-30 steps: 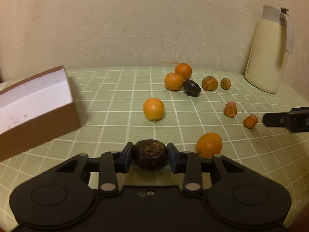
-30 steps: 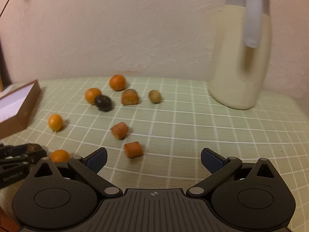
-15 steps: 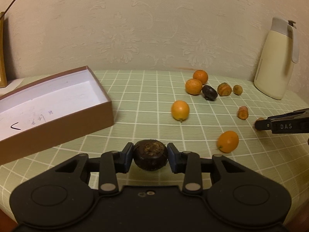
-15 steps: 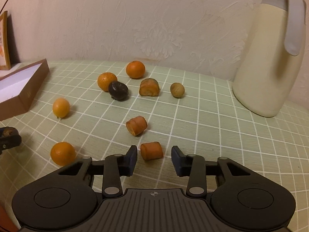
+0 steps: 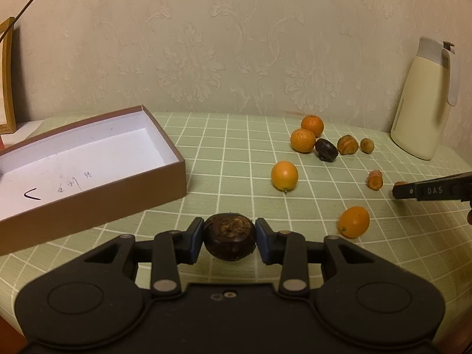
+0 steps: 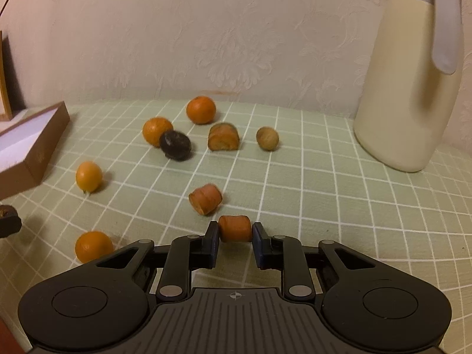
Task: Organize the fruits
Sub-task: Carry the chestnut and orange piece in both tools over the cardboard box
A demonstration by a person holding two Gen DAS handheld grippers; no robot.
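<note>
My left gripper (image 5: 230,237) is shut on a dark brown round fruit (image 5: 230,236), held low over the green checked cloth just right of the open brown box (image 5: 118,188). My right gripper (image 6: 235,237) has its jaws closing on a short orange carrot piece (image 6: 235,232), and both pads touch its ends. A second carrot piece (image 6: 205,199) lies just beyond it. Several small oranges sit on the cloth, among them one (image 5: 284,175) mid-table and one (image 5: 354,221) near the right gripper's finger (image 5: 427,190).
A cream jug (image 6: 410,88) stands at the back right against the wall. A cluster of two oranges (image 6: 200,109), a dark fruit (image 6: 175,145), a brownish cut piece (image 6: 223,137) and a small round one (image 6: 267,138) lies at the back. A wooden frame (image 5: 7,79) stands far left.
The right jaws went from wide open to closed on the carrot piece. The left gripper, still holding the dark fruit, shifted so the box now shows its full white inside.
</note>
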